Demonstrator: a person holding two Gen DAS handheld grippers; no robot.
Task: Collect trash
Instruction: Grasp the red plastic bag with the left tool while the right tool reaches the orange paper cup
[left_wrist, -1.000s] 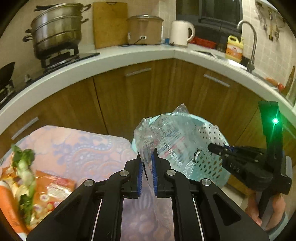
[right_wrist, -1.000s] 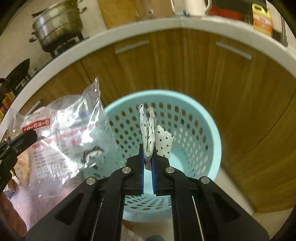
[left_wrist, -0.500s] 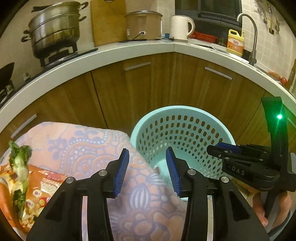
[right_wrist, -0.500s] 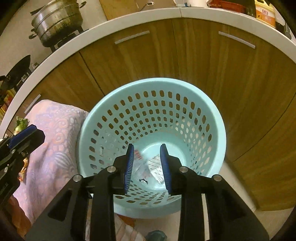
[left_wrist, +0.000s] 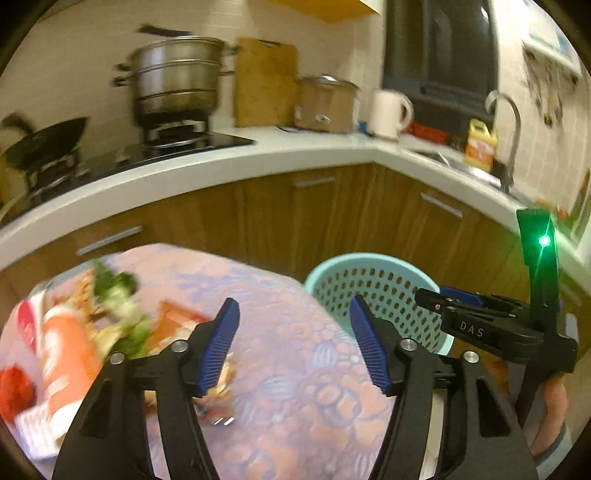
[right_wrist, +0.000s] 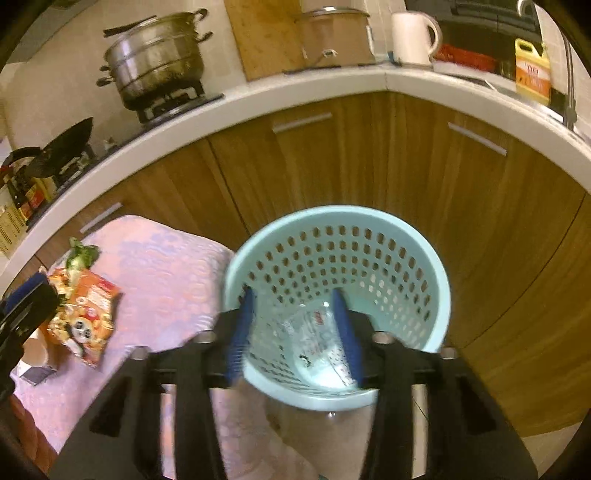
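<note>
A light blue perforated bin (right_wrist: 373, 236) stands on the floor by the wooden cabinets; it also shows in the left wrist view (left_wrist: 347, 266). Clear plastic wrappers (right_wrist: 314, 332) lie at its bottom. My right gripper (right_wrist: 293, 326) is open and empty above the bin's near rim. My left gripper (left_wrist: 293, 343) is open and empty over the patterned tablecloth (left_wrist: 295, 387). An orange snack packet (right_wrist: 88, 314) and green vegetable scraps (right_wrist: 79, 254) lie on the cloth at the left; in the left wrist view the packet (left_wrist: 66, 354) is blurred.
A white counter (left_wrist: 221, 162) curves behind with a steel steamer pot (left_wrist: 173, 77), wok (left_wrist: 44, 140), cutting board, rice cooker, white kettle (left_wrist: 389, 114), yellow bottle and tap. Wooden cabinet doors (right_wrist: 369, 155) stand behind the bin. A small box (right_wrist: 35, 371) lies at the cloth's left edge.
Both grippers opened and let their wrappers fall into the bin. Both have since pulled back and opened wider; the left one has swung left towards the table.
</note>
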